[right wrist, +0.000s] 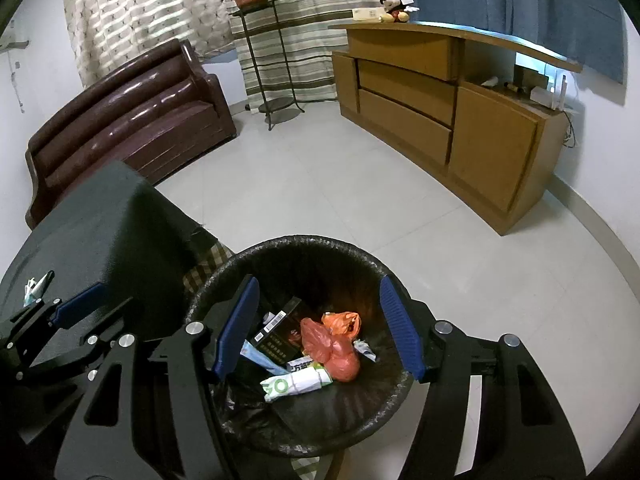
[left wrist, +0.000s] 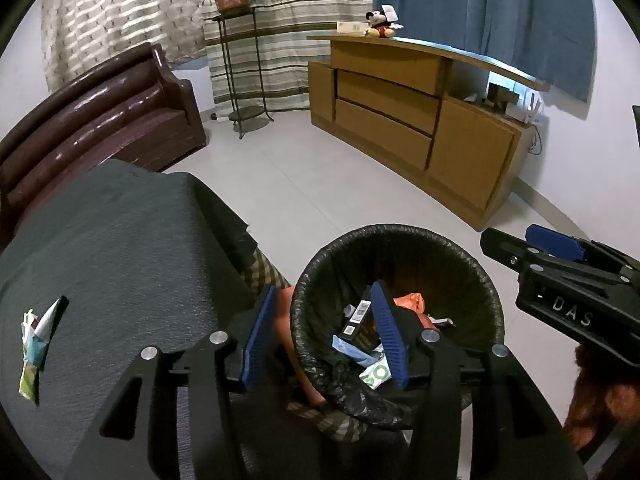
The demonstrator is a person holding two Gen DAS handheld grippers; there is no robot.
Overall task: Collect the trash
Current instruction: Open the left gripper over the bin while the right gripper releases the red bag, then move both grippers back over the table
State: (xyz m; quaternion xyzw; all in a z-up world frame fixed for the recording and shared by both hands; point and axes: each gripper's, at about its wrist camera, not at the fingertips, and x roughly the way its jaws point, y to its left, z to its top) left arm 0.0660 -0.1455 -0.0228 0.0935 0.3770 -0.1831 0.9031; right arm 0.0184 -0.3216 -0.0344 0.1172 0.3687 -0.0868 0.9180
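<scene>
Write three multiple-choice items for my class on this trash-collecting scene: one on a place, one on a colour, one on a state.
1. Where does the uncollected litter lie?
A. on the dark cloth-covered table
B. on the sofa
C. on the cabinet

2. What colour is the crumpled plastic bag in the bin?
A. blue
B. orange-red
C. white

3. How is the right gripper?
A. shut on a wrapper
B. open, holding nothing
C. shut and empty

Answers: 1 A, the wrappers rest on the table beside the bin; 2 B, it shows orange-red among the trash; 3 B, its blue pads stand wide apart over the bin.
</scene>
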